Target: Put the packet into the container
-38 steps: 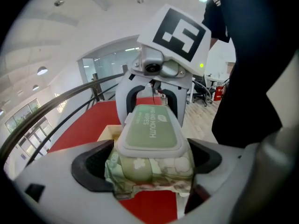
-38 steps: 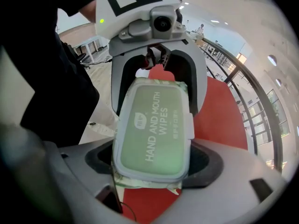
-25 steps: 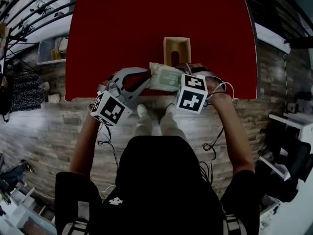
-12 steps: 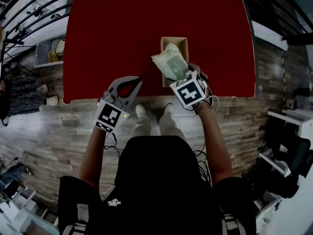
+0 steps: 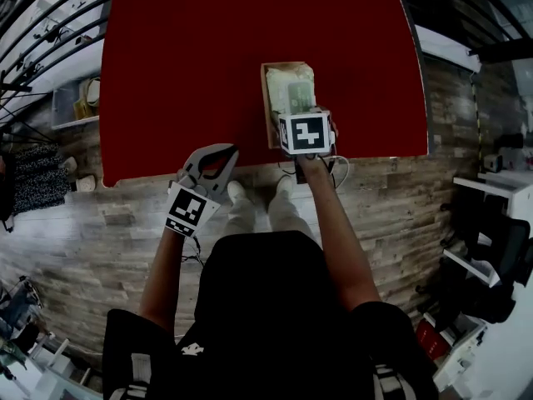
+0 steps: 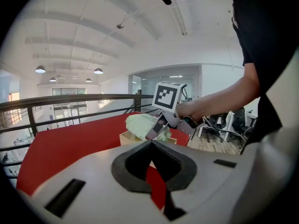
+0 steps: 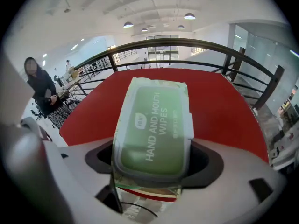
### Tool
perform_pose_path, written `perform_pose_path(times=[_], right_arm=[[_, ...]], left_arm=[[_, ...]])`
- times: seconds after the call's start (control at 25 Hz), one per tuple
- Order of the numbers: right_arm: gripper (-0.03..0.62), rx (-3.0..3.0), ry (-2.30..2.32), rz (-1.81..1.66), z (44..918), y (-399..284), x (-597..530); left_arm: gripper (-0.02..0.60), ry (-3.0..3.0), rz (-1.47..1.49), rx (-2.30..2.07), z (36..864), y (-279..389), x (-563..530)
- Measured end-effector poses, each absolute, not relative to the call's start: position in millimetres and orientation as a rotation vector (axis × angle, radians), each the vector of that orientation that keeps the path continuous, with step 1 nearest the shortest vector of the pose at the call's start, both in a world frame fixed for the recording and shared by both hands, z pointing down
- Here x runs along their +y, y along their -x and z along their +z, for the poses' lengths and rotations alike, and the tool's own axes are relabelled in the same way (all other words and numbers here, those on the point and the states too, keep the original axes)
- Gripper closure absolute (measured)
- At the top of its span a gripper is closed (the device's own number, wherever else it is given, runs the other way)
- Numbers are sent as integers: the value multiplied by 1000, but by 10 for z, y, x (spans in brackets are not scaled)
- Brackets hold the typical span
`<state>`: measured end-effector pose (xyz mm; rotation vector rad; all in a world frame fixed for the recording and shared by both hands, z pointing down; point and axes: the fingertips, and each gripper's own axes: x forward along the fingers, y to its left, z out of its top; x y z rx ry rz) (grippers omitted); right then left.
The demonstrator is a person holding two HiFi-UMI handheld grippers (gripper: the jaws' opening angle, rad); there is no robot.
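Right gripper (image 5: 296, 113): jaws wide apart and clamped on the near end of the packet (image 5: 290, 90), one pad on each long side. In the right gripper view the green lid of the packet (image 7: 154, 125) faces up, printed "HAND AND MOUTH WIPES", with the gripper (image 7: 152, 157) closed round it.

Packet position: over the open top of the wooden container (image 5: 268, 107), at 12 o'clock from the marker cube. In the left gripper view most of the packet (image 6: 140, 125) is above the rim of the container (image 6: 127, 138). Contact with the inside: cannot tell.

Left gripper (image 5: 226, 151): jaws fully together, nothing between them (image 6: 150, 143). It sits at 8 o'clock from the container, at the near edge of the red table (image 5: 183, 73).
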<state>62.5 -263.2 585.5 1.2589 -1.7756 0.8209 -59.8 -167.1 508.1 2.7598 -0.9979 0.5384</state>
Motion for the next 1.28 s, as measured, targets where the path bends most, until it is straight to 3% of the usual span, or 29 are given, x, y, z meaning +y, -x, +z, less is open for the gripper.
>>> perform_pose_path(times=[0.44,1.28], right_arm=[[191,-1706,-1286,848,6168,-605,-2710],[192,-1835,-1284,803,5971,-535,-2743]], left_arm=[[572,-2734,550,-984,5154,662,-1597],[572,-2708,513,-992,5142,651,-1586]])
